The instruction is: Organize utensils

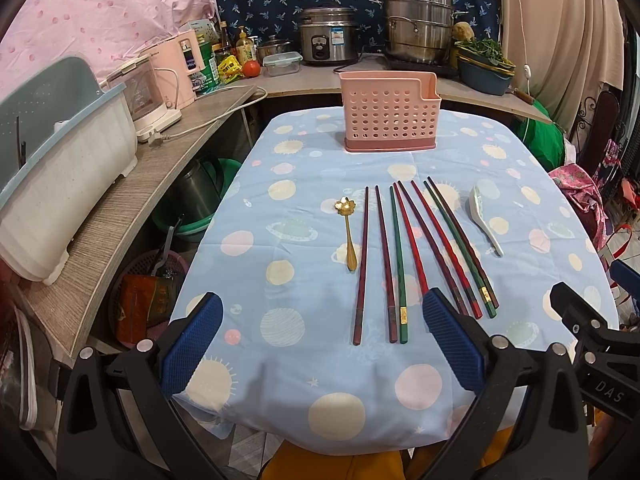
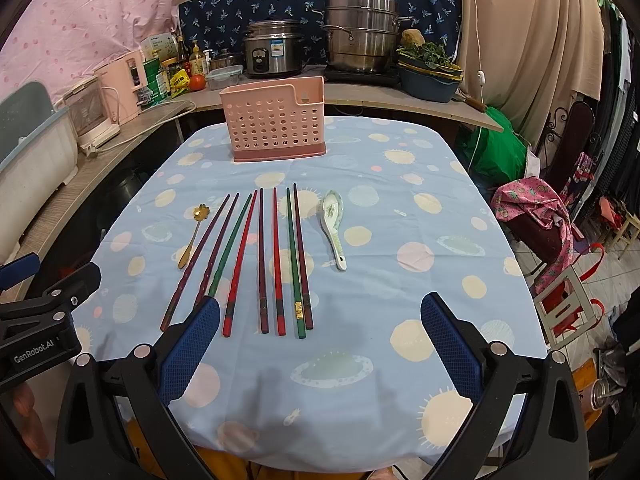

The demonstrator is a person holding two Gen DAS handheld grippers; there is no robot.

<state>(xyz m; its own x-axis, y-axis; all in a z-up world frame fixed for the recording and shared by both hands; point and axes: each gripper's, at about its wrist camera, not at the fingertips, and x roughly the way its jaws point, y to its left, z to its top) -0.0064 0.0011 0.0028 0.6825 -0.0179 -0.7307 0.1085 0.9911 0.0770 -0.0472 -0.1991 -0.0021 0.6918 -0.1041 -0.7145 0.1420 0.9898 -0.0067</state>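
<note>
Chopsticks (image 1: 400, 258) lie in a loose row across the middle of the tablecloth (image 1: 304, 320), eight of them in dark red, red and green, thick ends toward us and tips pointing at the pink holder (image 1: 390, 114). We see a gold spoon (image 1: 349, 232) with a flower-shaped bowl just beside the row at its left end, and a white spoon (image 1: 486, 216) near its right end, bowl facing up. The holder stands upright at the far side of the table, well apart from the utensils; we cannot see inside it.

Our left gripper (image 1: 320, 344) hovers over the near edge of the cloth with its jaws spread wide and nothing between them; its right pad covers the thick end of one red stick in this view. Our right gripper (image 2: 320, 344) is likewise released and holds nothing, its left pad overlapping the ends of the leftmost sticks. Behind the table, a counter (image 1: 304, 82) carries a rice cooker (image 1: 328, 38) and stacked steel pots (image 1: 418, 26).
</note>
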